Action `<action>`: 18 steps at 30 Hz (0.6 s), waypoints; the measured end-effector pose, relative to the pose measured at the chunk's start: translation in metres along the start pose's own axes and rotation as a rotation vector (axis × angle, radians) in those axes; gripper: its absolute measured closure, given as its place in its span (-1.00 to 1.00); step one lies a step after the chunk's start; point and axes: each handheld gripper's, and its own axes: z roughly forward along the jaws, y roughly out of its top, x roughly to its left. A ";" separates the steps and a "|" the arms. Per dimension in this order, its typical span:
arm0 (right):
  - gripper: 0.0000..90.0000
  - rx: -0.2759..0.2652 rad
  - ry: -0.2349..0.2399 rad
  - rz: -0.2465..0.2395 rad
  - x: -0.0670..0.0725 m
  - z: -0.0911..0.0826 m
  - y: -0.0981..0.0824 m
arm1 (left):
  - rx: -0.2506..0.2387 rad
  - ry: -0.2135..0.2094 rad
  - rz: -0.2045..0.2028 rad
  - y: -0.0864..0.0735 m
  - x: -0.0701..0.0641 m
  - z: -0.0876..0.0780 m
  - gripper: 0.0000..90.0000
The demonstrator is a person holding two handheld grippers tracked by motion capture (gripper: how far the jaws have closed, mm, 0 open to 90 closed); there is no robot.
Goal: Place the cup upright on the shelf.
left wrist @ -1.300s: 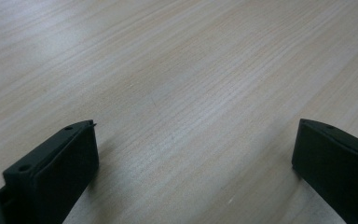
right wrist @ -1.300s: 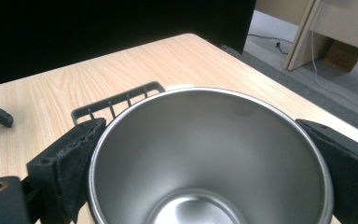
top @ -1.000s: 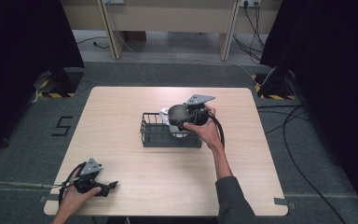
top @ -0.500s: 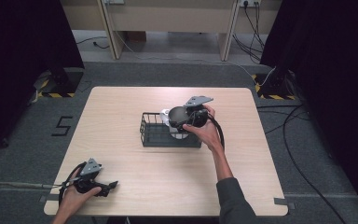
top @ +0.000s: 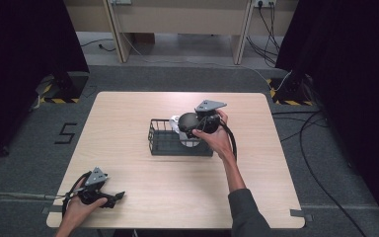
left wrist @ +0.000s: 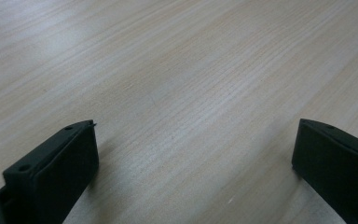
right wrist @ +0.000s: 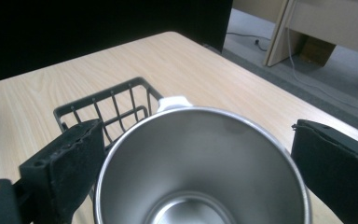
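We have the right claw (top: 190, 129) over the right end of the black wire basket (top: 164, 144), and in its own view the steel cup (right wrist: 200, 172) sits straight ahead and just below, between the two jaws — mouth open toward the camera, white handle (right wrist: 173, 101) on the far side pointing at the basket's mesh. The jaws stand apart, one on each side of the rim; we cannot tell whether either pad touches the metal, so we judge the cup as bracketed, not yet gripped. Its long axis runs roughly along the claw's line of sight, so closing would pinch across the rim's width. In the high view the cup (top: 190, 140) shows white at the basket's right end; whether it rests on the basket floor or hangs above it is hidden by the hand.

The left claw (top: 112, 197) lies well apart at the near left corner of the surface (top: 128, 113), jaws wide over bare wood — the right hand is plainly the nearer one.

We read no brand or label on cup or basket; a "5" (top: 66, 132) is marked on the floor left of the surface.
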 end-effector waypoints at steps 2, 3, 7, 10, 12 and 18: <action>-0.82 -0.017 -0.001 0.007 0.000 -0.001 0.002 | 0.000 0.000 0.001 0.000 0.000 0.000 -1.00; -0.55 -0.050 -0.001 0.025 0.000 -0.005 0.006 | 0.000 0.000 0.000 0.000 0.000 0.000 -1.00; -0.71 -0.046 -0.015 0.021 0.003 -0.009 0.012 | 0.000 0.000 0.000 0.000 0.000 0.000 -1.00; -0.63 -0.052 -0.011 0.021 0.006 -0.011 0.013 | 0.000 0.000 0.000 0.000 0.000 0.000 -1.00; -0.64 -0.056 -0.014 0.014 0.009 -0.015 0.013 | 0.000 0.000 0.000 0.000 0.000 0.000 -1.00; -0.65 -0.082 -0.022 0.015 0.012 -0.028 0.011 | 0.000 0.000 0.000 0.000 0.000 0.000 -1.00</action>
